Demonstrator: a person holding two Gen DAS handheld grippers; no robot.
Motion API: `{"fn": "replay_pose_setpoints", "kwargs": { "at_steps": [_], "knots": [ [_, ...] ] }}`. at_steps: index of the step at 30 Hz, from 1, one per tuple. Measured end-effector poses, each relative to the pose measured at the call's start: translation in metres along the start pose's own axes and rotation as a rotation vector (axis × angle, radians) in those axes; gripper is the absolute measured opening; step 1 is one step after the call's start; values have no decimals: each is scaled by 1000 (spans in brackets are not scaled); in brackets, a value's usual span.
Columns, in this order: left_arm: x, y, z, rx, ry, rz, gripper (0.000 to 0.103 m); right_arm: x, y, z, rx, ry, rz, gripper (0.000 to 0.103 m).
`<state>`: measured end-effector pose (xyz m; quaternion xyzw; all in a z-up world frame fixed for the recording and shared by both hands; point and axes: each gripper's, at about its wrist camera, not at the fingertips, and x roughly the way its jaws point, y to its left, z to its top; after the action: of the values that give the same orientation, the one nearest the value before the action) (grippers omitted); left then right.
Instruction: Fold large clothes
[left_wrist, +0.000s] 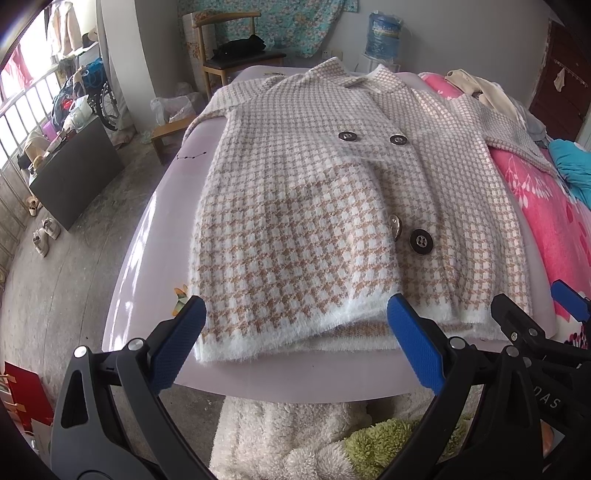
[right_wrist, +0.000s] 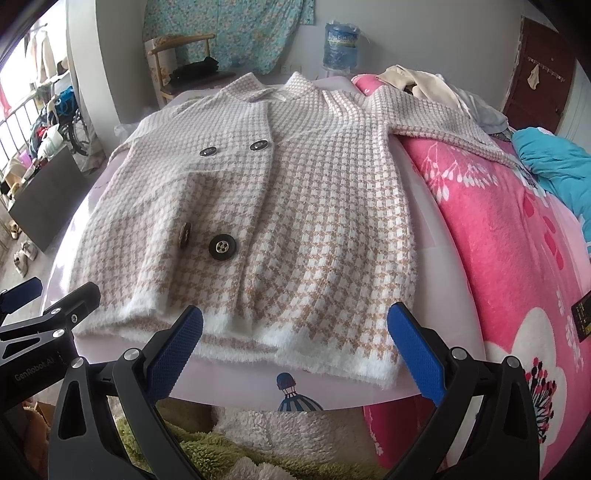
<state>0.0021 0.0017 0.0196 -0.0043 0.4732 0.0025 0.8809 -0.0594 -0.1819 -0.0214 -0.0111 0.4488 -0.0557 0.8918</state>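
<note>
I have the coat (left_wrist: 317, 206) spread face up and buttoned on the pale sheet of the bed (left_wrist: 147, 236), collar at the far edge and fuzzy white hem along the near edge, so I judge it is laid flat to start folding. My left gripper (left_wrist: 295, 343) and right gripper (right_wrist: 295, 347) both hang spread wide and empty just short of that hem, perhaps to take it at two places. Only the right view shows the sleeve trailing over the pink blanket (right_wrist: 509, 236); the left view shows the coat's left side hanging off the sheet's edge.
</note>
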Motion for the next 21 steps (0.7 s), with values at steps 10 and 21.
{"fn": "replay_pose_setpoints", "kwargs": {
  "at_steps": [10, 21],
  "knots": [
    [17, 8, 19, -9, -9, -4, 95, 0, 0, 22, -2, -46, -20, 98],
    [25, 22, 52, -27, -98, -8, 95, 6, 13, 60, -58, -129, -47, 98]
  ]
}}
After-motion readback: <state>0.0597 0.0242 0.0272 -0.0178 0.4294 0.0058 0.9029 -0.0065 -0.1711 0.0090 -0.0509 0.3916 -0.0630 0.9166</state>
